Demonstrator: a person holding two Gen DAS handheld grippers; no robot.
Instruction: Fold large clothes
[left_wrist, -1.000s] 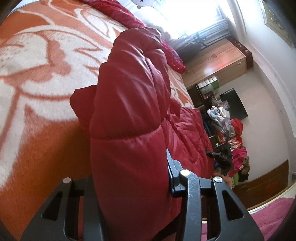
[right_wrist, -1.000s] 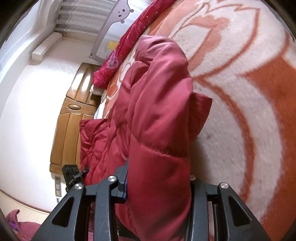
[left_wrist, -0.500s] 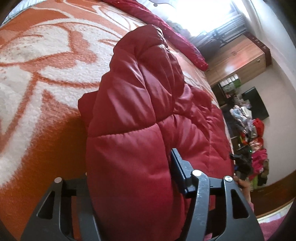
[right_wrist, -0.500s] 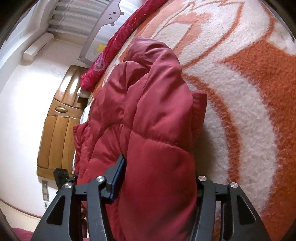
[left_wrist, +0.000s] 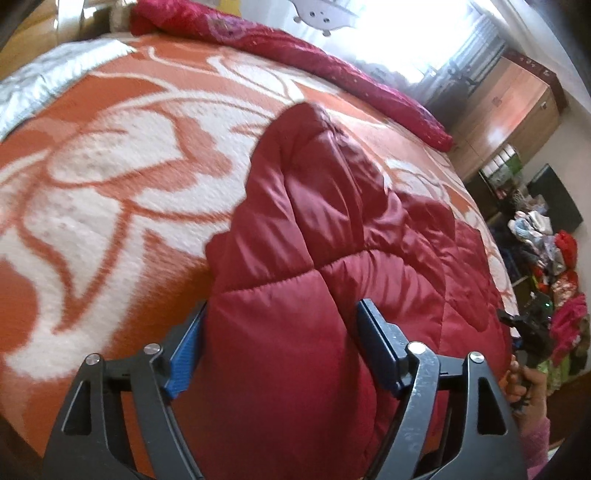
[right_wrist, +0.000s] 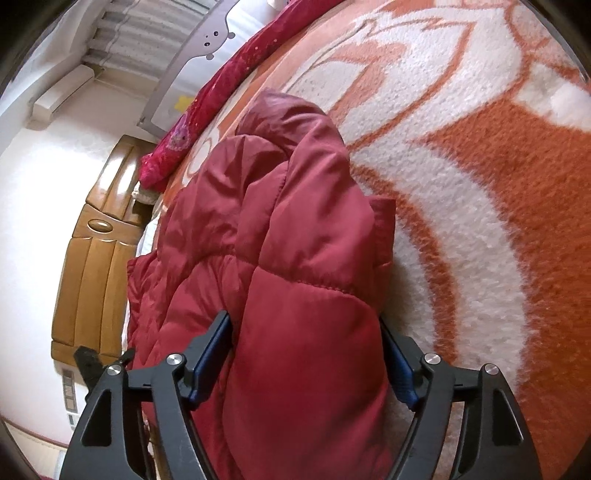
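A red puffer jacket (left_wrist: 332, 236) lies bunched on a bed covered by an orange and white patterned blanket (left_wrist: 110, 177). My left gripper (left_wrist: 280, 332) has its blue-padded jaws wide apart with a thick fold of the jacket between them. My right gripper (right_wrist: 306, 339) also stands wide around a fold of the same jacket (right_wrist: 280, 229). The jacket rests on the blanket (right_wrist: 498, 184) in both views. The other gripper shows small at the far edge of each view.
A crimson bolster (left_wrist: 303, 59) lies along the far side of the bed. A wooden headboard (right_wrist: 92, 258) stands at the bed's end. A wooden cabinet (left_wrist: 517, 107) and a heap of clothes (left_wrist: 554, 266) stand beyond the bed.
Both grippers' jaws have spread wider around the jacket. The raised fold has sunk down onto the blanket, and both cameras have tilted to show more of the bed.
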